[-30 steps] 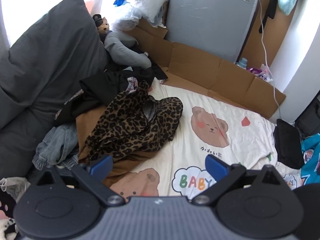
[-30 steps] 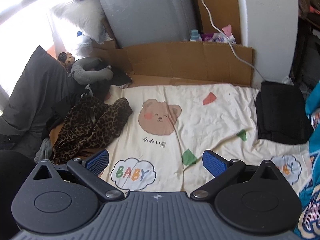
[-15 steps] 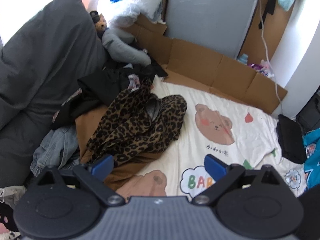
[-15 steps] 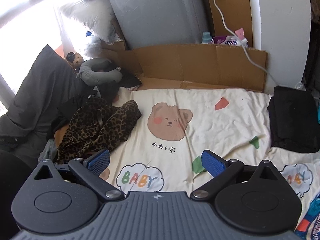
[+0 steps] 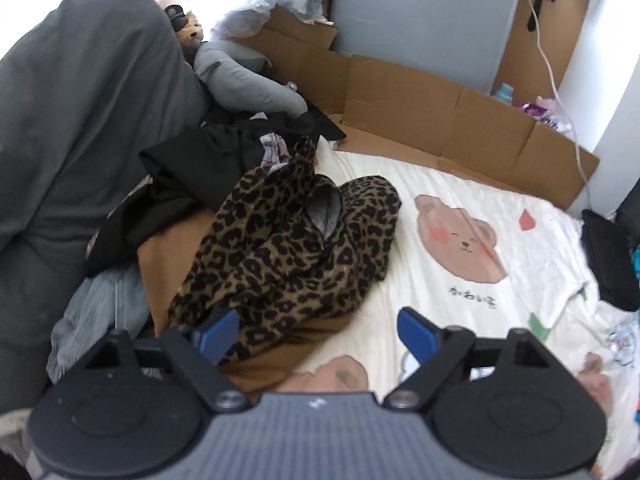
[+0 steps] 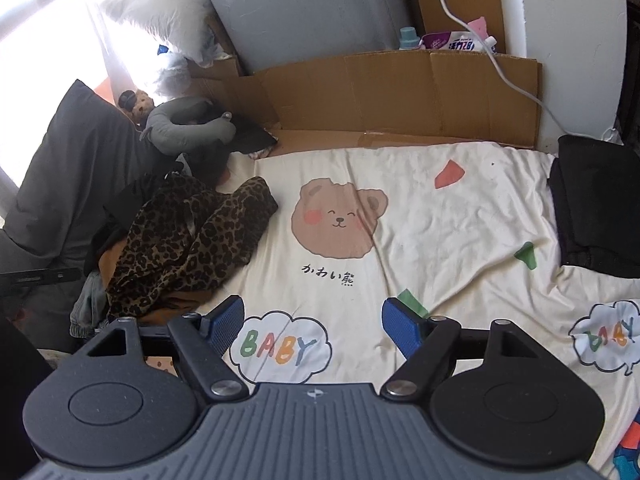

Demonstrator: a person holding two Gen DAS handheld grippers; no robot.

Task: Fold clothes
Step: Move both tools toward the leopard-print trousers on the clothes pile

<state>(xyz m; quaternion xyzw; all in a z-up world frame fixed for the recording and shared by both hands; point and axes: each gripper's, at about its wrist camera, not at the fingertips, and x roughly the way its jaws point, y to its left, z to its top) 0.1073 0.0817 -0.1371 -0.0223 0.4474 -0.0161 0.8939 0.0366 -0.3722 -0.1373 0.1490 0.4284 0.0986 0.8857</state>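
The crumpled leopard-print garment (image 5: 292, 248) tops the clothes heap at the bedsheet's (image 6: 440, 216) left edge, just ahead of the wide-spread, empty left gripper (image 5: 318, 330); the right gripper (image 6: 312, 318), likewise agape, sits farther off.

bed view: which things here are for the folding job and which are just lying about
For the job:
leopard-print garment
brown garment
black garment
folded black garment

Lying about:
neck pillow
teddy bear
cardboard
detergent pouch

Strong daylight enters from my upper left and burns the window (image 6: 36, 20) to pure white. My left view is softly blurred; my right view is sharper. Fisheye bends the edges, with dark corners around.
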